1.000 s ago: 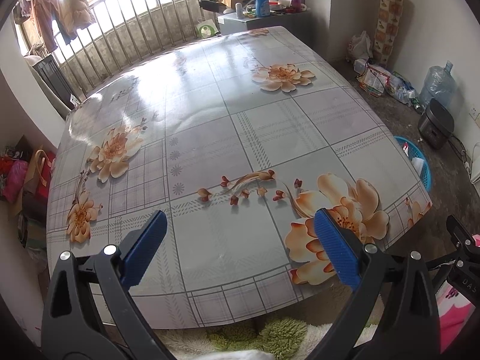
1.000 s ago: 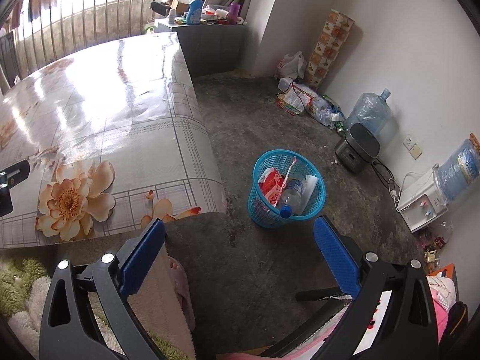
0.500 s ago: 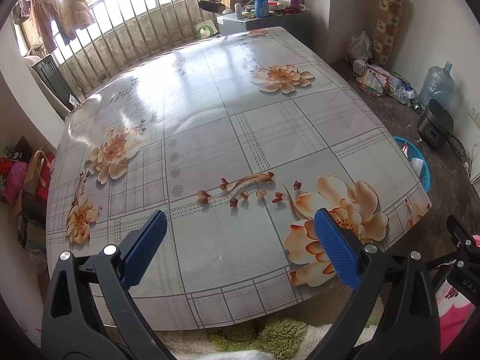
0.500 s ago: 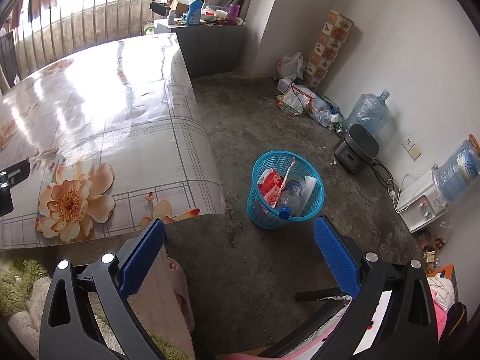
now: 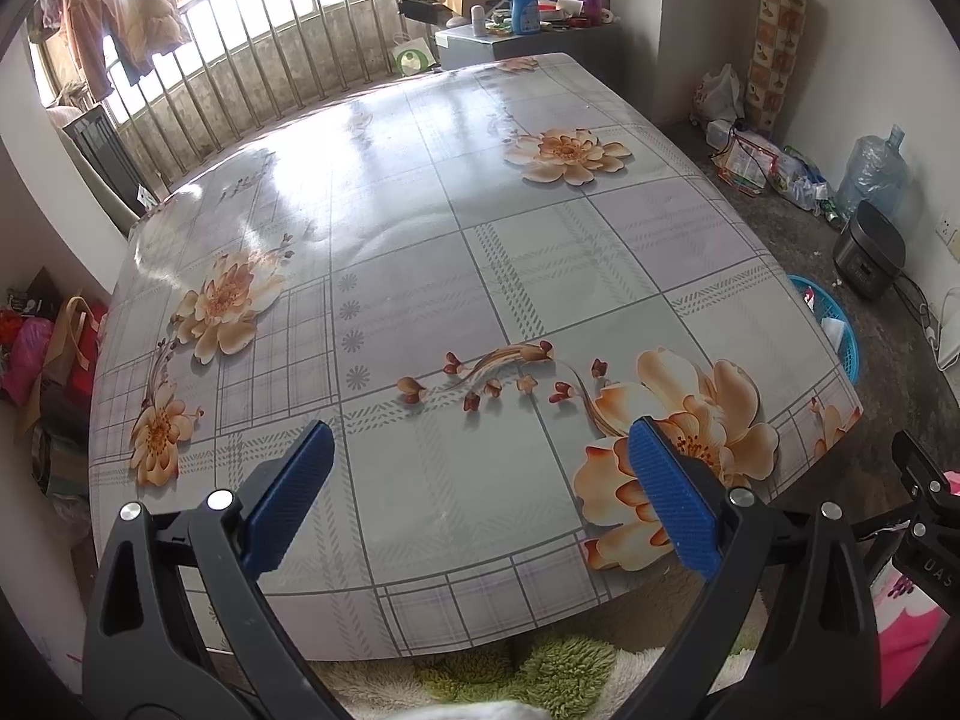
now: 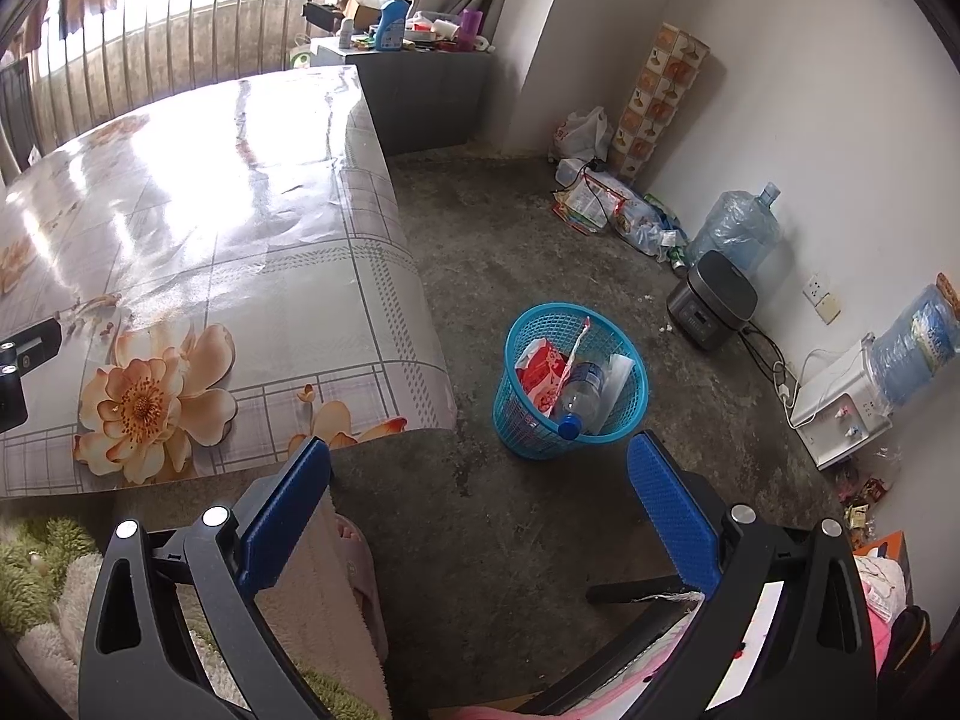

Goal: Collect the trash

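**A:** Where is the trash?

**B:** In the round blue plastic mesh basket (image 6: 570,381) on the grey concrete floor (image 6: 540,228), ahead of the right gripper (image 6: 478,498) and centred between its blue pads. It holds a clear plastic bottle with a blue cap (image 6: 577,399), a red and white carton (image 6: 540,369) and white paper.

**A:** And the grippers?

**B:** Both stand wide apart, holding nothing. The left gripper (image 5: 478,483) hovers over the near edge of the glossy tabletop with its grey checked, peach-flowered cover (image 5: 480,252). No loose trash shows on it.

**A:** Which step is this?

**B:** Seemingly the end, or a search for leftovers. Next, I judge, scan for strays, perhaps the litter (image 6: 624,210) by the far wall.
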`<state>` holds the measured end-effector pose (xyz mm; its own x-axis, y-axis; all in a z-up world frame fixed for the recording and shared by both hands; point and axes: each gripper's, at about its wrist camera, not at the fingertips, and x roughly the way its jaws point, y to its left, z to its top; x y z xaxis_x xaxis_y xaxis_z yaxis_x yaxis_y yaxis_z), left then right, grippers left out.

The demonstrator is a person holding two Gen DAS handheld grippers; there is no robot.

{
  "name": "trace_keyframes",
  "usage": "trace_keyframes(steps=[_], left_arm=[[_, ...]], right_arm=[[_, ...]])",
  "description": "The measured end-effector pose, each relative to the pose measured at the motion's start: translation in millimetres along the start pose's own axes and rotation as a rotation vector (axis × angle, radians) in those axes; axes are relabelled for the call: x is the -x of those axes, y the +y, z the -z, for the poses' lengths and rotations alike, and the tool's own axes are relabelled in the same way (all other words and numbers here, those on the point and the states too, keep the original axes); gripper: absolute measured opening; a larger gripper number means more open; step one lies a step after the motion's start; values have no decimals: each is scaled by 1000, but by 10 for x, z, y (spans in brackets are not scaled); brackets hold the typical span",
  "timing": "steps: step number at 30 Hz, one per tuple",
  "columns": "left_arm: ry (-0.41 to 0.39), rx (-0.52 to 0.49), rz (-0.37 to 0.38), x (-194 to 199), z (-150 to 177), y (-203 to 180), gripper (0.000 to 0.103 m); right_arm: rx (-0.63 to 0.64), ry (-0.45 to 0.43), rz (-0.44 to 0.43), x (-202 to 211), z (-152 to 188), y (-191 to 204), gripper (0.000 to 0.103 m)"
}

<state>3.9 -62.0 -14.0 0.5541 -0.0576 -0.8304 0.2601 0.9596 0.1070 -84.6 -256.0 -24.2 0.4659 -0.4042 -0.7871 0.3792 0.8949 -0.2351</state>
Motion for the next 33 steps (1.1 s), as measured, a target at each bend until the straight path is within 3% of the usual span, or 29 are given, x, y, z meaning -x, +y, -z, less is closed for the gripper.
trace_keyframes(steps=[33], left_arm=[[-2, -10, -2, -8, 21, 13, 94]], right_arm=[[-26, -5, -2, 5, 58, -92, 97]])
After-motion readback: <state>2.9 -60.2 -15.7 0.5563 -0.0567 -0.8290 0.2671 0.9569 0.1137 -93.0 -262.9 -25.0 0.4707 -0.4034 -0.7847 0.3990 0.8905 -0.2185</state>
